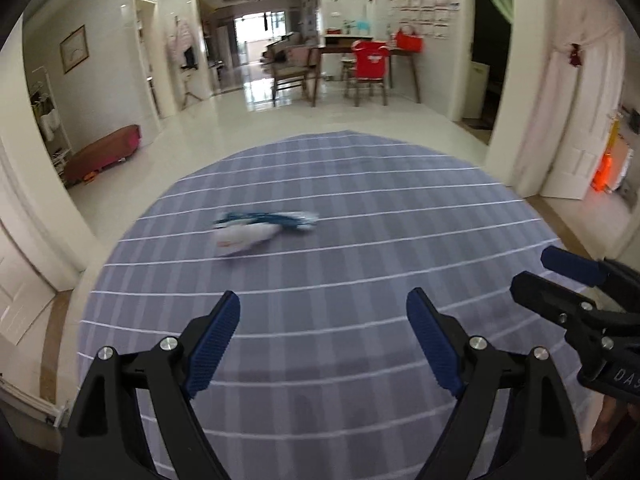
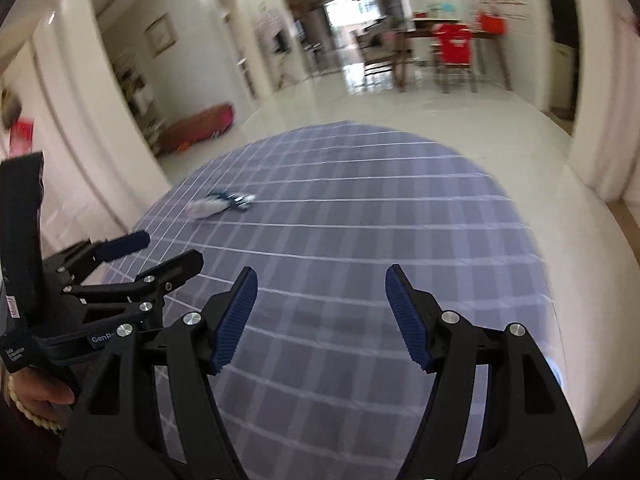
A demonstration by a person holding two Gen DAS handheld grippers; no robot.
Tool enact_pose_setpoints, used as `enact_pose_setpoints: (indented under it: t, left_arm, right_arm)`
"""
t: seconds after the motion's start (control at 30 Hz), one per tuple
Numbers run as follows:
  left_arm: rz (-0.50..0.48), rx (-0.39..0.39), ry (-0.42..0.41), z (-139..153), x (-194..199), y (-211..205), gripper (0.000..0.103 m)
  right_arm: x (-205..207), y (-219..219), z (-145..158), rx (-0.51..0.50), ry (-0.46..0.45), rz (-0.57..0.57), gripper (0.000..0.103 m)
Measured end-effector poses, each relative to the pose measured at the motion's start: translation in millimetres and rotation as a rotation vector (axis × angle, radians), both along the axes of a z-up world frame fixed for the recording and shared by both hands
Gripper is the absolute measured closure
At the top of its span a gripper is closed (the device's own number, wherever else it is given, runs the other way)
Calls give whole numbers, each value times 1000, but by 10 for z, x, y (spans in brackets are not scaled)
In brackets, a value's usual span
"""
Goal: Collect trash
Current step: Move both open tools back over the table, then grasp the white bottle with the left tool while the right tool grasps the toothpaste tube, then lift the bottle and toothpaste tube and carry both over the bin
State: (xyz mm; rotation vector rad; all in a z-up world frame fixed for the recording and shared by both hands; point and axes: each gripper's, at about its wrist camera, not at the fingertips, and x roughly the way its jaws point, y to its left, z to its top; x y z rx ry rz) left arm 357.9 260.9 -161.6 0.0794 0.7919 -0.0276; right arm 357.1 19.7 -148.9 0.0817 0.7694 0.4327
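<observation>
A crumpled piece of trash (image 1: 262, 230), white with blue parts, lies on a round table under a grey-blue checked cloth (image 1: 360, 184). It is blurred in both views; it also shows in the right wrist view (image 2: 224, 204) at the far left of the cloth (image 2: 360, 220). My left gripper (image 1: 323, 304) is open and empty, above the near part of the table, well short of the trash. My right gripper (image 2: 321, 278) is open and empty, to the right of the left one. The left gripper (image 2: 168, 250) shows in the right wrist view; the right gripper (image 1: 536, 270) shows in the left wrist view.
Beyond the table lies a glossy white floor (image 1: 280, 120). A wooden table with chairs (image 1: 360, 68) and red bags stands at the far end. A low brown bench (image 1: 104, 154) sits by the left wall. Doorways open on both sides.
</observation>
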Motion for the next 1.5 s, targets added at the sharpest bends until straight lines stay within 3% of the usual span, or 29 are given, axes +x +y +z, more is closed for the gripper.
enact_pose_setpoints:
  t: [0.2,0.5,0.6,0.63,0.67,0.7,0.87,0.97,1.07,1.2,1.37,1.43,1.5]
  left_arm:
    - [-6,78,20,-171,333,379,19]
    - [-41,101,36,-287,812,467,22]
    - [-71,89,46,-323,890,455,35]
    - [-74,84,56,-335,932,464,43]
    - [-75,83,67,-352,982,474,56]
    - [-75,81,74,-373,985,472,62]
    - [-96,46,76,-376,895,514,62]
    - [-50,-9,80,-367,800,685,63]
    - [63,-82,57,-326,705,970,63]
    - [223,-79,5,-255,628,1188,63]
    - [277,-88,-21,-211,634,1248,63]
    - [278,-89,-17,-218,642,1239,63]
    - [270,-88,-14,-224,635,1227,63]
  right_arm:
    - [352,619,-178,-71,32,63,37]
    - [746,853,-344,-110,57,89,37]
    - [871,932,-377,-120,62,105,37]
    - [908,962,-382,-120,62,113,37]
    - [931,984,-382,-118,64,116,37]
    - [952,1000,-381,-116,65,117,37]
    - [1040,1131,-384,-113,66,138,37]
    - [1058,1231,-365,-129,51,157,37]
    - [1100,1379,-366,-156,33,176,37]
    - [1170,1637,-369,-237,-7,207,37]
    - [1296,1942,-482,-351,-31,286,37]
    - [1360,1966,-484,-339,-25,302,37]
    - [1425,1935,-492,-276,34,334,50]
